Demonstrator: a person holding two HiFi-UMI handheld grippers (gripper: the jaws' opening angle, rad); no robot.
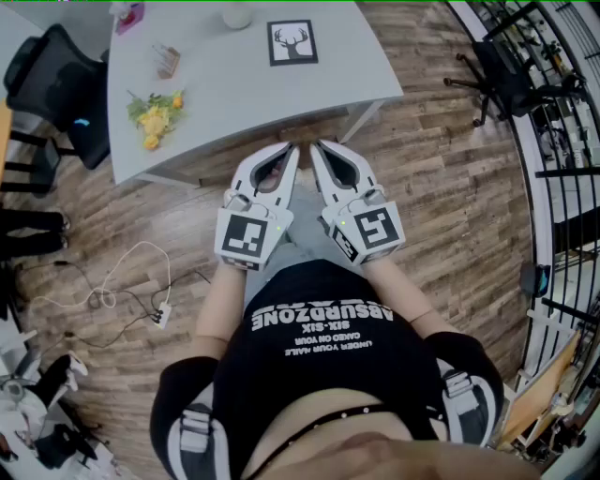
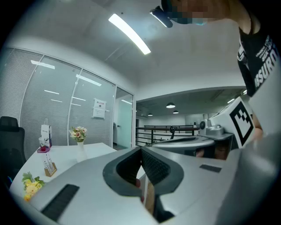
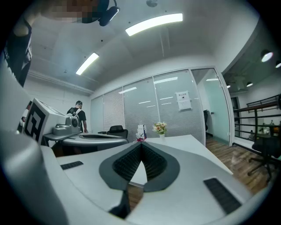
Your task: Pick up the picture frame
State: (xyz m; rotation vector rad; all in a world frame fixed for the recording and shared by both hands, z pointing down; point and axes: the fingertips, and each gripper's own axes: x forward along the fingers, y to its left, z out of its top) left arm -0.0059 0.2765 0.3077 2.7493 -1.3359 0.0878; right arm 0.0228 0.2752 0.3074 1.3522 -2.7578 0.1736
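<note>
The picture frame (image 1: 292, 42), black-edged with a white deer print, lies flat near the far side of the grey table (image 1: 309, 89). My left gripper (image 1: 293, 150) and right gripper (image 1: 316, 148) are held side by side in front of the person's torso. Their tips converge just short of the table's near edge, well away from the frame. Both are shut with nothing in them: in the left gripper view the jaws (image 2: 141, 151) meet, and so do those in the right gripper view (image 3: 141, 147). Neither gripper view shows the frame.
On the table lie yellow flowers (image 1: 155, 114), a small card holder (image 1: 169, 61), a pink item (image 1: 129, 14) and a white vase (image 1: 237, 13). Black office chairs stand left (image 1: 56, 84) and right (image 1: 511, 75). Cables (image 1: 122, 291) trail on the wooden floor; a person (image 3: 79, 115) stands far off.
</note>
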